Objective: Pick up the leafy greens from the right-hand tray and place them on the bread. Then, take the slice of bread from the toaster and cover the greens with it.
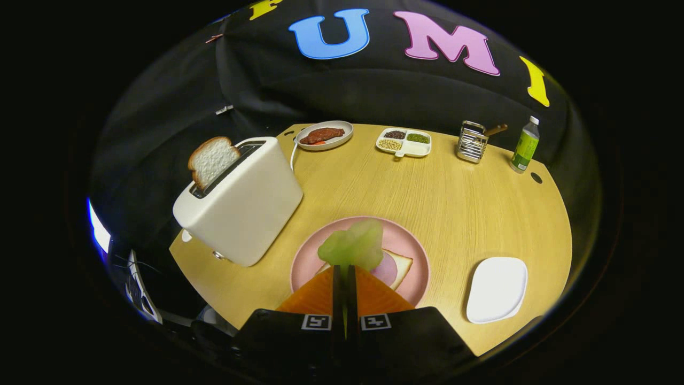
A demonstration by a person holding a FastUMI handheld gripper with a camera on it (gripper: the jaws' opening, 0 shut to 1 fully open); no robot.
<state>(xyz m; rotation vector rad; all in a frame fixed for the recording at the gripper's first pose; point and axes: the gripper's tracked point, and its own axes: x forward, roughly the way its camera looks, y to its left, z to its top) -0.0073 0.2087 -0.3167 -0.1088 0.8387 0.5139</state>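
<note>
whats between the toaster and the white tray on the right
In the gripper view, the pink plate with bread lies between the toaster and the white tray; the gripper holds the leafy greens over it.

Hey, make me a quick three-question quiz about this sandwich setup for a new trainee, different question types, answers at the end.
1. True or false: the gripper has its fingers closed on the leafy greens above the pink plate.
2. Multiple choice: where is the second bread slice? A) flat on the white tray B) standing in the toaster slot C) on the plate of meat
3. Fill in: the bread on the plate already carries a round pink ____.

Key: 1 true. 2 B. 3 slice of ham, by the look of it.
</note>
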